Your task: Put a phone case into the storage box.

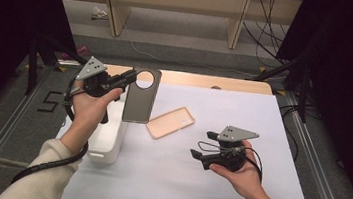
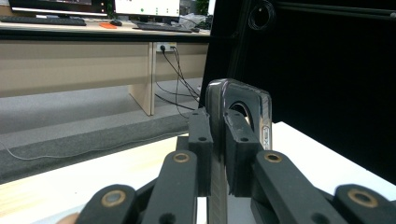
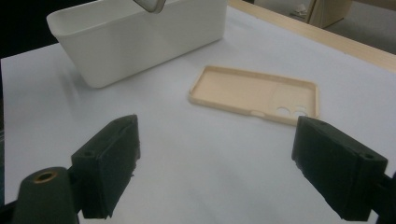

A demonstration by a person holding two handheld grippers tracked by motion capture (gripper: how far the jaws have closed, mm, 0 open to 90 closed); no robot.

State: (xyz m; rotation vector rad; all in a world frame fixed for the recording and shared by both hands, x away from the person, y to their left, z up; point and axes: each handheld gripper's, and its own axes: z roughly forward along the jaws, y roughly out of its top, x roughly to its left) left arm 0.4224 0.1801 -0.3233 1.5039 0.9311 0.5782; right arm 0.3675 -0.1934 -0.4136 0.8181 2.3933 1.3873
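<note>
Pinching only the grey case's (image 1: 140, 97) top edge, the left gripper (image 1: 129, 78) dangles it above the white bin (image 1: 108, 139); it could swing or slip out. The right gripper (image 1: 201, 145) gapes empty near the beige case (image 1: 170, 122) on the table.

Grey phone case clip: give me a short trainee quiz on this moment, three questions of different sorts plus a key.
1. True or false: the left gripper is shut on the grey phone case.
2. Multiple choice: where is the beige phone case? A) inside the white bin B) flat on the white table cover, open side up C) between the right gripper's jaws
3. In a few words: how do the jaws of the right gripper stand, and what is between them?

Key
1. True: its pads clamp the case's edge and hold it off the table, by the white bin.
2. B
3. Wide apart, nothing gripped; the white table cover lies beyond them.
</note>
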